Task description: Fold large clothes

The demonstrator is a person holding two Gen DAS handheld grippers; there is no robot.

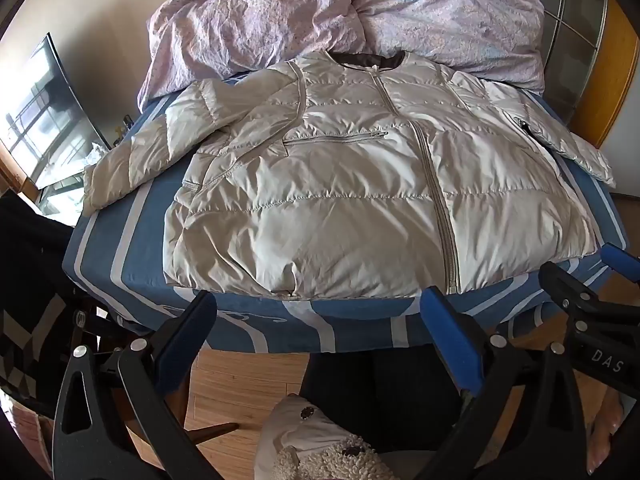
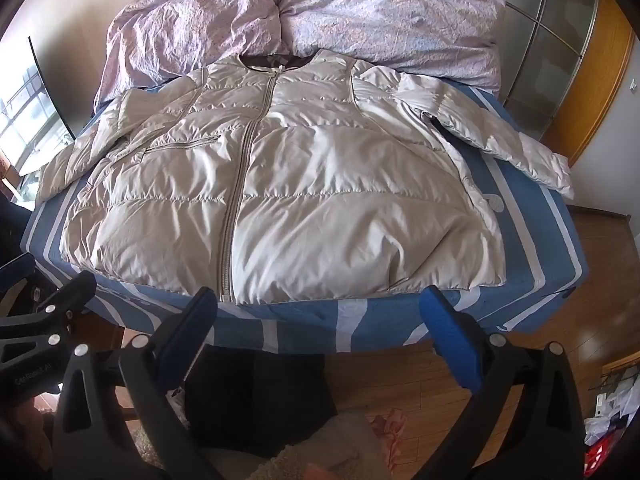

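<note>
Beige jacket (image 1: 360, 200) hem meets bed (image 1: 132, 256) edge; both claws (image 1: 320, 312) (image 2: 320, 308) released, hovering.

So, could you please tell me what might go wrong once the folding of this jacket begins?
1. The puffy jacket looks slick and springy, so folds may slip or pop open.
2. Its hem lies at the near edge of the bed; a tug could drag it onto the floor.
3. Both sleeves reach the bed's sides, the right sleeve overhanging; the open left tool and right tool might pinch only the thin shell.
</note>
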